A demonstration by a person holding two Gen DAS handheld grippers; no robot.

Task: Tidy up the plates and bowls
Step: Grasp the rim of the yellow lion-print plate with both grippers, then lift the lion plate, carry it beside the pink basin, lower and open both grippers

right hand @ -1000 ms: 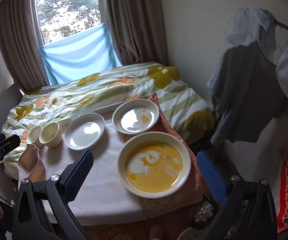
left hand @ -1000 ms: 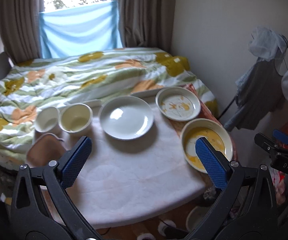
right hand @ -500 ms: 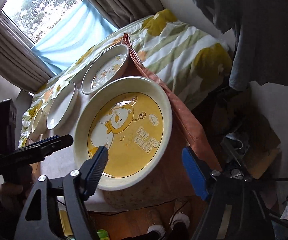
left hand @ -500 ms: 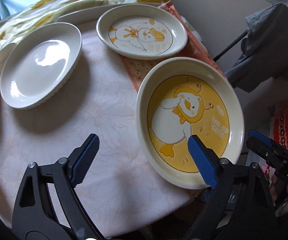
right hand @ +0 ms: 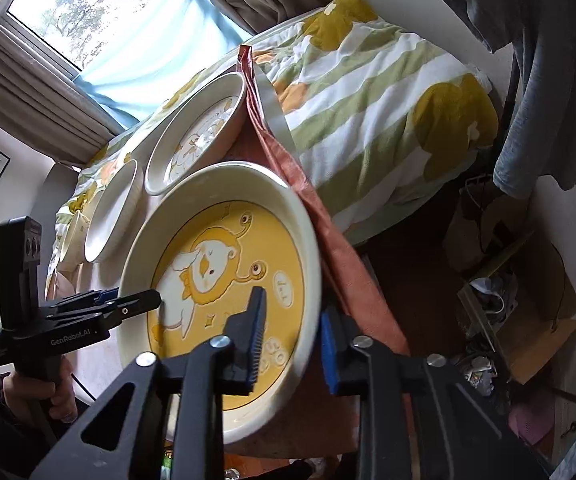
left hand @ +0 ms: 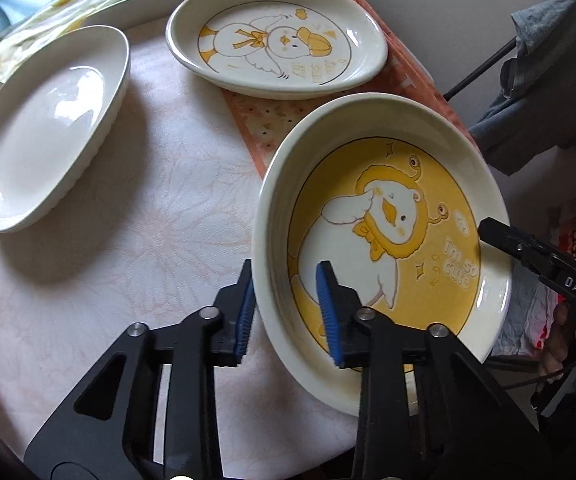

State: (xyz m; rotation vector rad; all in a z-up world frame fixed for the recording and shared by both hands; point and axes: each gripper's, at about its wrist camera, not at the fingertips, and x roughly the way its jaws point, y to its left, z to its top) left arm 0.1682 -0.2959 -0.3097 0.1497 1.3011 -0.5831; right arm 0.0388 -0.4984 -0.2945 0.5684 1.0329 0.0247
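Yellow dish: we have the big cream-rimmed yellow bowl (left hand: 384, 240) with the duck-in-lion-hood drawing at the near right edge of the round table (left hand: 136, 248), partly on the orange cloth (left hand: 264, 120).
Left gripper: our left gripper (left hand: 286, 312) is clamped over the bowl's near-left rim, one blue pad (left hand: 244, 312) against the outer wall and the other pad (left hand: 326, 312) inside on the yellow floor.
Right gripper: our right gripper (right hand: 292, 336) straddles the opposite rim, one pad (right hand: 258, 332) inside the bowl and one pad (right hand: 328, 352) outside beside the cloth; the jaws look narrowed on the wall, though we cannot tell whether both pads touch it.
Bowl pose: in the right wrist view the rim is blurred, and we cannot tell whether it rests flat on the table.
Duck plate: a shallower cream duck plate (left hand: 280, 44) sits just beyond the bowl, near it but apart, also on the cloth.
Plain plate: a ribbed white plate (left hand: 44, 132) lies well to the left on the pale tablecloth.
Cups: small cream cups (right hand: 74, 236) show past the white plate in the right wrist view.
Behind the table: a striped floral bedspread (right hand: 384, 92), curtains (right hand: 48, 96) and a window (right hand: 88, 4).
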